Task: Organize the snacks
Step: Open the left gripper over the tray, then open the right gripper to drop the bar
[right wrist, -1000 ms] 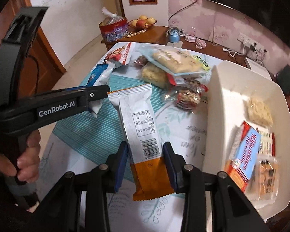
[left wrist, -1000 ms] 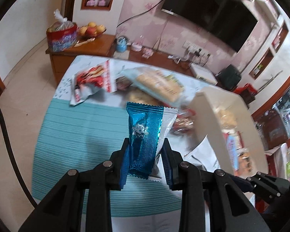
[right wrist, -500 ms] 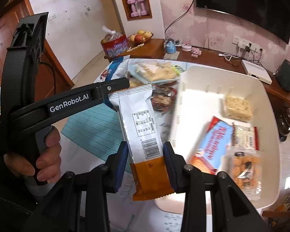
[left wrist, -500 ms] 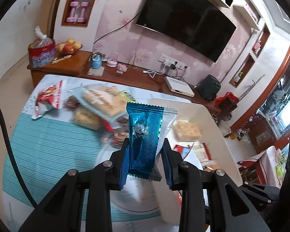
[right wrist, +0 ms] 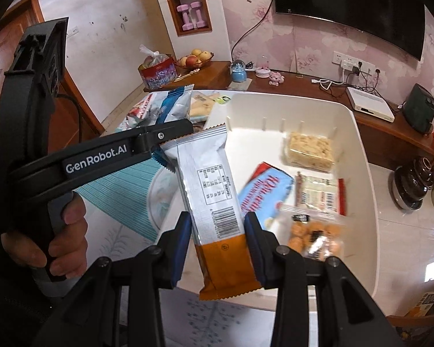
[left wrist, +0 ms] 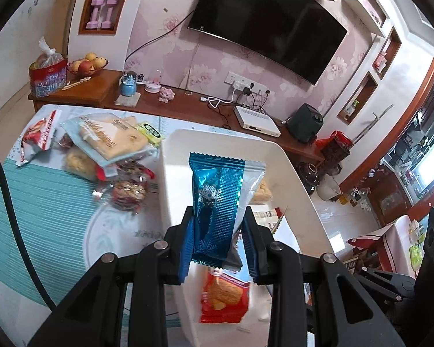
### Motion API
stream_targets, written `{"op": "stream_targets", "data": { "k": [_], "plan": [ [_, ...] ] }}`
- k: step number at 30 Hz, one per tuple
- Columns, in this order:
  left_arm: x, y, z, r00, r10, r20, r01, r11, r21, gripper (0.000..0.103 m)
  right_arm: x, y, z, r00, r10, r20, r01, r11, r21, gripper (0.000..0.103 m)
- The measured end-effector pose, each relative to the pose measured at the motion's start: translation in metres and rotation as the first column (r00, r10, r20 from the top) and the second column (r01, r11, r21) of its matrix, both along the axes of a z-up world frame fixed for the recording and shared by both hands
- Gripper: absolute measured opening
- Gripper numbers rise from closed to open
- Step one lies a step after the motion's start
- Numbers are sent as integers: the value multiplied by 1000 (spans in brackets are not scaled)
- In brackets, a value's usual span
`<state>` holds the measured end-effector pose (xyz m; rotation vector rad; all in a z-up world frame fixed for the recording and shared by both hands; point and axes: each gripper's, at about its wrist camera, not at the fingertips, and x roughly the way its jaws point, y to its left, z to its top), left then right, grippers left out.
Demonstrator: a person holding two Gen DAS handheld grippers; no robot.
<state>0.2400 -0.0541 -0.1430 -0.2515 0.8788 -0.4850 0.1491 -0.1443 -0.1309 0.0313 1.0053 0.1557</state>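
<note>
My left gripper [left wrist: 218, 232] is shut on a blue foil snack packet [left wrist: 217, 202] and holds it upright over the near part of the white bin [left wrist: 170, 173]. My right gripper [right wrist: 217, 231] is shut on a white and orange snack bar [right wrist: 208, 185] and holds it above the bin's [right wrist: 361, 150] left rim. The left gripper's body [right wrist: 95, 159] shows at the left of the right wrist view. The bin holds several snacks, among them a rice cracker block [right wrist: 309, 147] and a red and blue packet [right wrist: 263, 190].
Loose snack packets [left wrist: 110, 141] lie in a heap on the table's far left, on and beside a teal striped mat [left wrist: 40, 202]. A wooden sideboard [left wrist: 188, 107] with a fruit bowl and small items stands behind the table. A TV hangs on the wall.
Both grippers have moved right from the mat toward the white bin, each keeping its packet. The bin now fills more of both views.
</note>
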Motion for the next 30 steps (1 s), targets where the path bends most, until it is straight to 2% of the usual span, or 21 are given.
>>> {"op": "stream_targets", "data": {
  "k": [6,8,10,12,16,25,28,30],
  "plan": [
    [-3,-21,-2,1000,6,-17,-6,1000,12,29,-1,-20,-5,1000,-9,-16,8,1000,-17,40],
    [-4,-24,-1,1000,14,-22,-14,1000,23,33,-1,-26,-5,1000,-14,-12,14,1000,-16,40],
    [-4,-25,0,999,24,-26,-23,999,30,47,0,-32,-5,1000,-23,-12,23,1000,-19,40],
    [-6,-26,1,999,40,-26,-39,998,41,56,1,-38,-6,999,-35,-6,35,999,-20,44],
    [-11,-25,4,997,74,-21,-72,994,84,68,2,-46,-8,998,-62,-2,62,998,12,52],
    [-16,-7,10,991,134,-21,-128,975,179,72,3,-52,-12,993,-111,-44,115,988,103,52],
    [-20,7,10,984,177,-20,-169,961,219,72,4,-48,-14,991,-119,-61,126,983,132,52],
    [-25,19,9,979,202,-28,-191,957,220,72,4,-43,-16,990,-124,-73,133,980,145,52]
  ]
}}
